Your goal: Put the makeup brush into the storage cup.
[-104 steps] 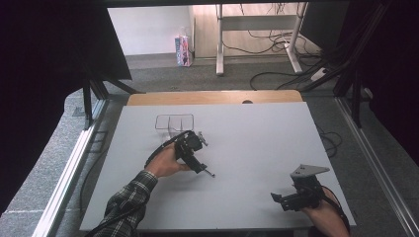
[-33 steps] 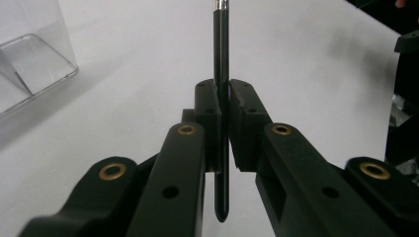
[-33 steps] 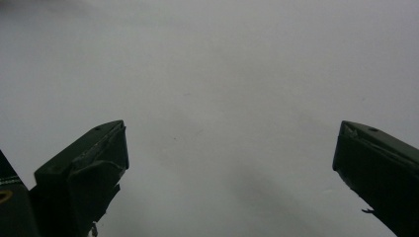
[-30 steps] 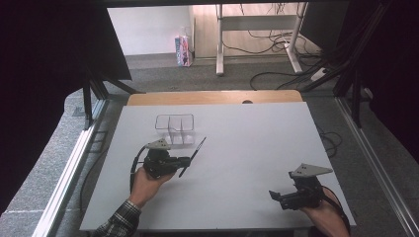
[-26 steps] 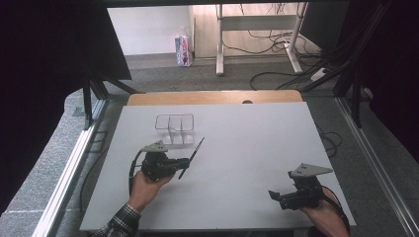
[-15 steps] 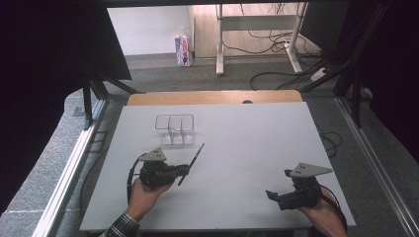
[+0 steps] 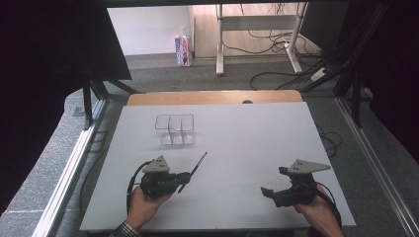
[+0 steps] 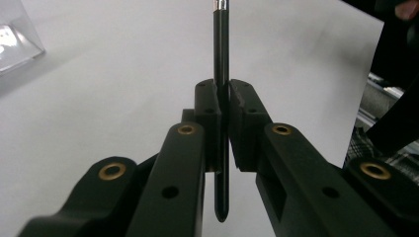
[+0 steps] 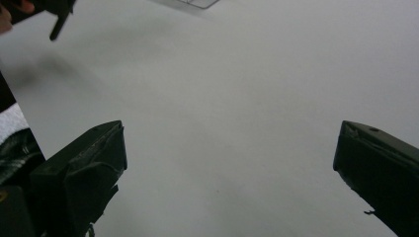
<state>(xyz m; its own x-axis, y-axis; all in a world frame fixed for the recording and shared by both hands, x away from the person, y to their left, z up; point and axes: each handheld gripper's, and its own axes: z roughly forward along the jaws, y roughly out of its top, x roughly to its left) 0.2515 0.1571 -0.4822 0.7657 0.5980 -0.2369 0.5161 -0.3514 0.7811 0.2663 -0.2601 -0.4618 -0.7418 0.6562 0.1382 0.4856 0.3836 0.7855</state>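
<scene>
Left hand-held gripper (image 7: 184,176): jaws clamped on thin black pen-like stick (image 8: 221,59), pointing forward.
Clear plastic divided box (image 7: 175,129): ahead, well apart, on white desk (image 7: 257,133).
Right hand-held gripper (image 7: 267,191): jaws wide apart, empty.

Beyond the white desk (image 7: 276,143), a pink-and-blue carton (image 7: 183,50) stands on the grey carpet beside white metal legs (image 7: 219,44) with tangled black cables (image 7: 276,74).
</scene>
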